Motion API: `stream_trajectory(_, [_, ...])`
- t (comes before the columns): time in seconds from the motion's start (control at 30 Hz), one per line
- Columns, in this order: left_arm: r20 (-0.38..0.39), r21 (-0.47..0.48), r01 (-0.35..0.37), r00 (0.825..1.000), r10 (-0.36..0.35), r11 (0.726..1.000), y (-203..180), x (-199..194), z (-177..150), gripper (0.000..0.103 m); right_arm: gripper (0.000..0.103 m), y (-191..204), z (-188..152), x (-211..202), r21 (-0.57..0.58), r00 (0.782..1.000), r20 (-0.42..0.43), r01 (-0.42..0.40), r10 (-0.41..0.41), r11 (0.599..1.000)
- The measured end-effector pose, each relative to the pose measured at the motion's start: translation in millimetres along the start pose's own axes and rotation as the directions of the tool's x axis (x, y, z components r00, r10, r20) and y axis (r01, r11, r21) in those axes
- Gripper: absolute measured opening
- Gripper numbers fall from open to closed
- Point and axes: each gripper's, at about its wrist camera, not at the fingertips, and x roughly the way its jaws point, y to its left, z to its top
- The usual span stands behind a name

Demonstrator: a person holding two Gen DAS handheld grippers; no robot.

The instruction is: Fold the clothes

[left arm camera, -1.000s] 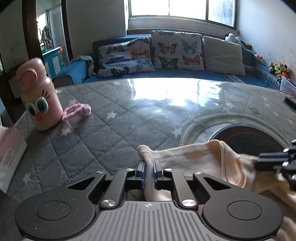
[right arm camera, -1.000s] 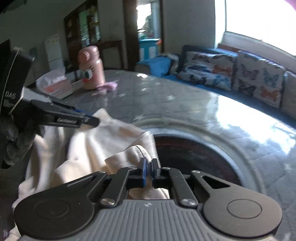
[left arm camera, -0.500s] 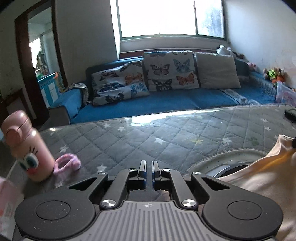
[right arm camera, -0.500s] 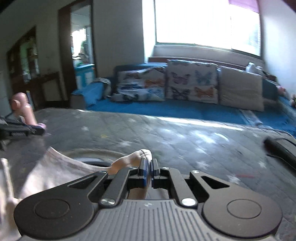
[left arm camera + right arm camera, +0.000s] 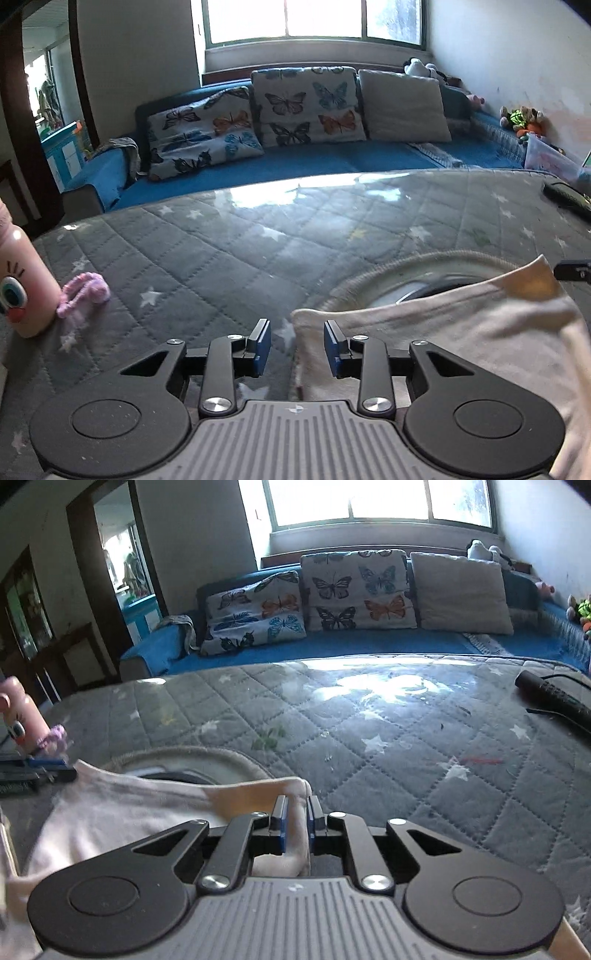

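A pale pink garment lies spread over the grey quilted table cover, partly over a round cut-out. My left gripper is at the garment's left corner. Its jaws are opening, and the corner lies between them without either pad pressing on it. My right gripper has the other corner of the garment bunched between its blue pads. Those jaws are opening a little, but the cloth still fills the gap. Each view shows the other gripper's tip at its edge.
A pink bottle with a cartoon face and a pink scrunchie sit at the left. A dark stick-shaped device lies at the far right. The round cut-out shows a dark ring. A blue sofa runs behind the table.
The left jaws, shut on the cloth a second ago, now stand apart around its corner. The right gripper swung right, pulling the garment flat, and its jaws have parted slightly.
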Motion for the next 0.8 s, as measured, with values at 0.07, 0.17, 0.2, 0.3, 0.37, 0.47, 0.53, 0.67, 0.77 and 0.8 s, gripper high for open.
stream_trajectory(0.07, [-0.01,-0.005,-0.01,1.0,0.01,1.0,-1,4,-2,0.034,0.022,0,1,5,0.001,1.0,-0.009,0.003,-0.003,1.0])
stream_trajectory(0.17, [-0.02,-0.016,-0.023,1.0,0.023,1.0,-1,8,-4,0.034,0.022,2,0,14,-0.006,1.0,-0.028,0.005,-0.006,1.0])
stream_trajectory(0.2, [-0.024,-0.018,-0.027,0.999,0.027,0.999,0,9,-3,0.034,0.022,3,-1,16,-0.009,0.999,-0.034,0.002,-0.002,1.0])
stream_trajectory(0.3, [-0.02,-0.018,-0.02,1.0,0.02,1.0,0,11,-4,0.032,0.017,8,-3,21,-0.032,0.999,-0.029,0.018,-0.019,0.999])
stream_trajectory(0.37, [-0.006,-0.002,-0.015,1.0,0.015,1.0,-4,10,-4,0.014,0.006,10,-3,22,-0.029,0.999,-0.028,0.033,-0.034,0.999])
stream_trajectory(0.47, [0.03,0.028,-0.031,0.999,0.03,0.999,-10,6,-2,0.007,0.004,12,2,17,-0.028,0.999,0.009,0.041,-0.041,0.999])
stream_trajectory(0.53, [0.071,0.034,-0.045,0.997,0.042,0.998,-10,-1,2,0.007,0.004,14,5,12,-0.028,0.998,0.041,0.047,-0.046,0.998])
stream_trajectory(0.67, [0.139,0.022,-0.061,0.989,0.057,0.998,-5,-10,16,0.007,0.004,17,16,7,-0.031,0.993,0.101,0.069,-0.065,0.997])
stream_trajectory(0.77, [0.141,0.042,-0.08,0.987,0.073,0.996,-4,-3,24,0.008,0.004,20,22,15,-0.041,0.991,0.107,0.085,-0.081,0.996])
stream_trajectory(0.8, [0.131,0.048,-0.088,0.988,0.081,0.995,-4,2,24,0.009,0.004,20,23,21,-0.043,0.992,0.096,0.091,-0.086,0.995])
